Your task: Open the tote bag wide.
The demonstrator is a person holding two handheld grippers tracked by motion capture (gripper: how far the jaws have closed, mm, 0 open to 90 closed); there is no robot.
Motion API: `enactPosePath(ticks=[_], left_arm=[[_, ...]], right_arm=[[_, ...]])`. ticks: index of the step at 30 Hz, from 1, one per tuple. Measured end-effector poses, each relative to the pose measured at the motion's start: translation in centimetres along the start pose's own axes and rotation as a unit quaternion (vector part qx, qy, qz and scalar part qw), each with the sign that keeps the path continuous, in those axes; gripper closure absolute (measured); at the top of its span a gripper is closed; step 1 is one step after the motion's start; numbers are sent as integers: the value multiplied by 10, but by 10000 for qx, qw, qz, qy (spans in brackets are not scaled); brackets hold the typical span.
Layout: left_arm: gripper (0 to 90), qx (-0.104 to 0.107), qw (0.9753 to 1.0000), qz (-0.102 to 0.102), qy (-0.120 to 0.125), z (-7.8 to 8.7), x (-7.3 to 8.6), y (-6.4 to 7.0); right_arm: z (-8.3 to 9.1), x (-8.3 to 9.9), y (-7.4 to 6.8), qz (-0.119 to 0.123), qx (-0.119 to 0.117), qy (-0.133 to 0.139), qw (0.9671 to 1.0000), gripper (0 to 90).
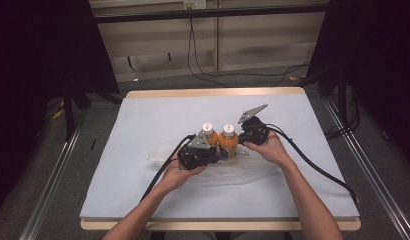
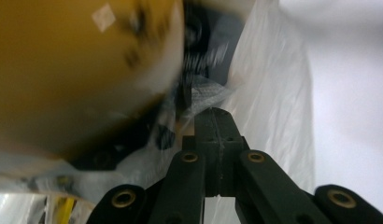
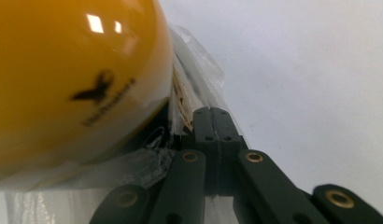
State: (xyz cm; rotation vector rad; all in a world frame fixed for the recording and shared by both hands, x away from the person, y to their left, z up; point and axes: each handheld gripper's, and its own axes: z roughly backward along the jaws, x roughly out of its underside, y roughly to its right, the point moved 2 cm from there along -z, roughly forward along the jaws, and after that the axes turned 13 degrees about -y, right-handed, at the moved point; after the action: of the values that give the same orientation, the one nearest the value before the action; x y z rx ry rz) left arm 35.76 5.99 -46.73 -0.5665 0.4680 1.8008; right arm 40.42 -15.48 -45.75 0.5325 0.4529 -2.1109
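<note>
Working on the table [image 1: 143, 200], we have a clear plastic bag [image 1: 253, 172] lying flat near its middle, with two orange bottles [image 1: 228, 142] standing upright side by side at the bag's far edge, between the two grippers. From the gripper views, the film seems to wrap around the bottles' lower parts, so we judge them to be standing in the bag's mouth.

Our left gripper [image 1: 198, 152] sits just beside the left bottle, and in its own view the jaws are pressed together on a fold of bag [image 2: 273, 107], with the bottle [image 2: 82, 70] bulging close at the left. Our right gripper [image 1: 253, 132] sits just beside the right bottle; its jaws are likewise closed on the film [image 3: 199, 79], the bottle [image 3: 73, 79] filling the left of that view.

We judge the bag to be thin, limp and slippery: it will crumple and slide out of a shallow pinch, so we should hold it at the rim, with a doubled fold deep between the jaws. The bottles look smooth, rounded and full, so fairly heavy for such film; they could tip or roll if we tug the bag unevenly. Their white caps [image 1: 207, 126] are the smallest handholds.
</note>
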Motion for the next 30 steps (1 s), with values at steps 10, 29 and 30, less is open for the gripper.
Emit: enactPosePath(ticks=[10,29,30], left_arm=[[900,-102,9998,-39,-171,-11,9,5],[900,171,9988,-15,-466,-11,31,14],[900,156,9986,-42,-495,-11,31,14]], right_arm=[[-22,5,4,-157,-50,-242,9996,900],[-36,8,12,-392,25,-382,9985,900],[-37,7,13,-405,34,-389,9984,900]])
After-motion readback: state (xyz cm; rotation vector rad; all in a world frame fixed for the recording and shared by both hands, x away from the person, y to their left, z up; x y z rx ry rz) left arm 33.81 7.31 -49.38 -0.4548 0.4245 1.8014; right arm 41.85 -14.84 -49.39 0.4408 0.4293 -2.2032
